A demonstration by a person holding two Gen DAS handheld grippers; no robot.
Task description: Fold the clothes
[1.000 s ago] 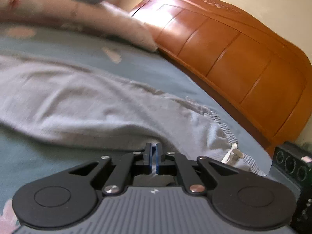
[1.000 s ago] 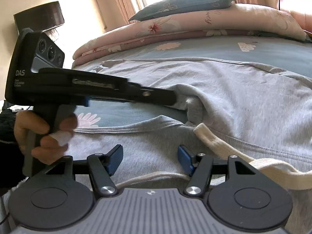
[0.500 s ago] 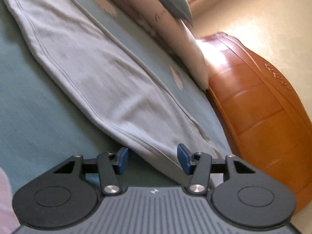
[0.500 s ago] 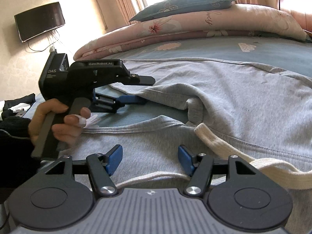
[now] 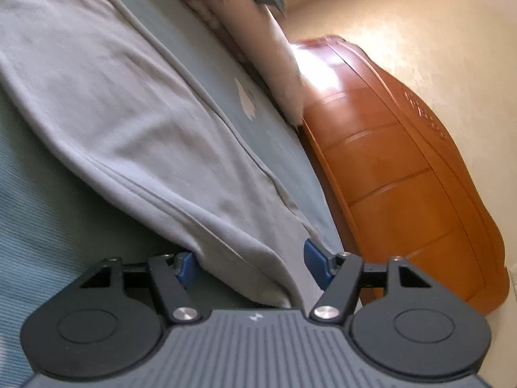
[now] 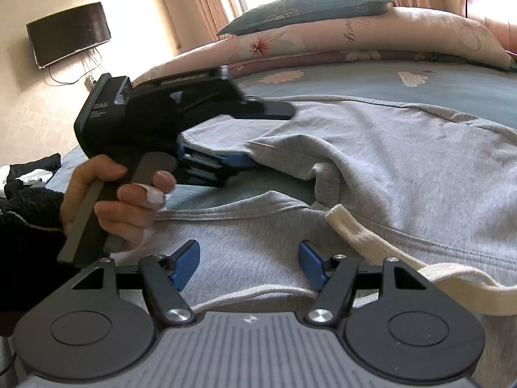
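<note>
A grey garment (image 6: 404,161) with a cream drawstring (image 6: 355,236) lies spread on the blue bedsheet (image 6: 452,87). In the right wrist view a hand (image 6: 106,194) holds my left gripper (image 6: 258,135) at a folded edge of the garment. Its jaws are opening, one finger above the cloth and the blue one below. In the left wrist view a long grey part of the garment (image 5: 129,113) runs between the left gripper's (image 5: 252,266) spread pads. My right gripper (image 6: 248,265) hovers over the garment's near part, its jaws opening with only flat cloth and drawstring beneath.
Folded floral quilts (image 6: 323,45) and a teal pillow (image 6: 307,6) are stacked at the far side of the bed. A wooden headboard (image 5: 404,187) borders the bed. A TV (image 6: 68,32) hangs on the wall. Dark clothes (image 6: 29,174) lie at the left edge.
My left gripper went from shut to open, rolled over and came down along the grey cloth, which now lies between its pads. The right gripper stayed put, its jaws slightly wider.
</note>
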